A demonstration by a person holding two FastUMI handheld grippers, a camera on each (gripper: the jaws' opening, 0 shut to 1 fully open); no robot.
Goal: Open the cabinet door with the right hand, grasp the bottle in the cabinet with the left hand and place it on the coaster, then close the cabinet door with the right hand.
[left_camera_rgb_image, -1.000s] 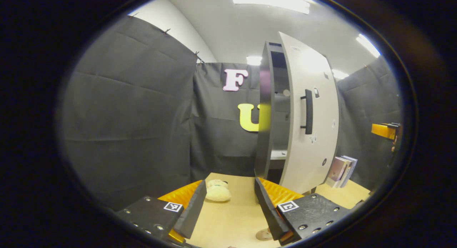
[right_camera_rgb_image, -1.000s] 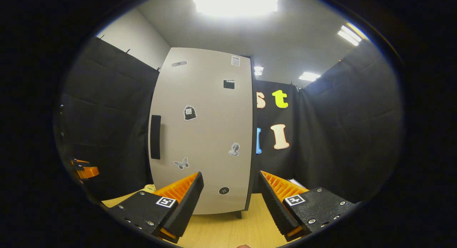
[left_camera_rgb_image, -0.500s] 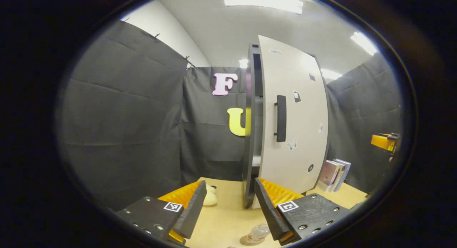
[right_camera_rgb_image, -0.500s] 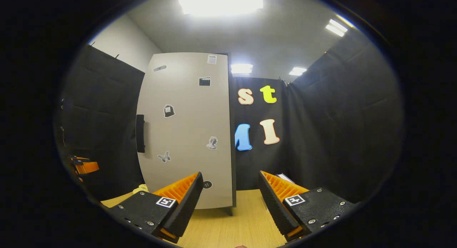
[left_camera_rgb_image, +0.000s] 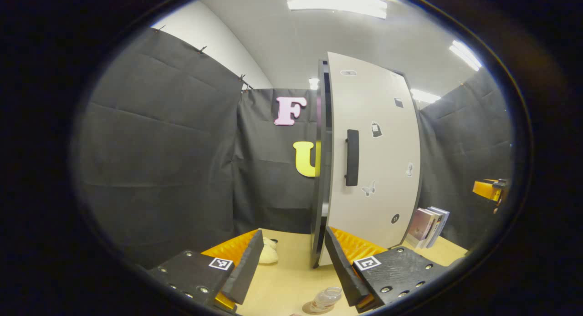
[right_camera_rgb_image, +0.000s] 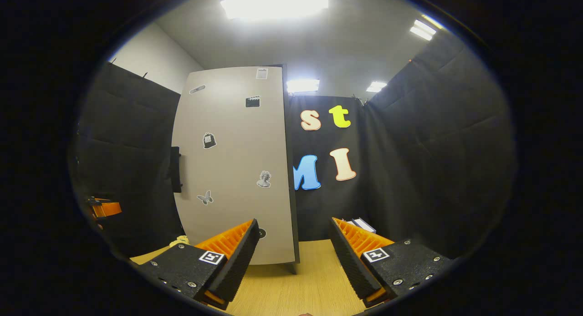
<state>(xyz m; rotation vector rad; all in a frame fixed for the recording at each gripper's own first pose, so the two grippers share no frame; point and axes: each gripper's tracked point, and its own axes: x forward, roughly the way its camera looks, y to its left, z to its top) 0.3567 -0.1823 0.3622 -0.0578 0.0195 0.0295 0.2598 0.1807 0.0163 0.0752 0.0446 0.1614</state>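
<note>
The cabinet [left_camera_rgb_image: 319,179] has a dark body and a white door [left_camera_rgb_image: 373,161] with a black handle [left_camera_rgb_image: 351,157]. The door lies nearly flat against the body, with a thin slit at its handle side. A clear bottle [left_camera_rgb_image: 327,298] stands on a round coaster [left_camera_rgb_image: 314,308] on the table, just below my left gripper [left_camera_rgb_image: 294,266], which is open and holds nothing. My right gripper [right_camera_rgb_image: 294,252] is open too, a short way off the door [right_camera_rgb_image: 232,170], touching nothing. Each gripper shows small at the edge of the other's view, the right gripper [left_camera_rgb_image: 489,189] and the left gripper [right_camera_rgb_image: 104,208].
A pale plush toy [left_camera_rgb_image: 266,253] lies on the wooden table [left_camera_rgb_image: 287,284] left of the cabinet. Several books [left_camera_rgb_image: 428,221] lean beside the cabinet's right side. Black cloth walls close in the booth on all sides.
The door has swung from ajar to almost flat against the cabinet. My right gripper has drawn away from it. The bottle on the coaster has come into the left gripper view.
</note>
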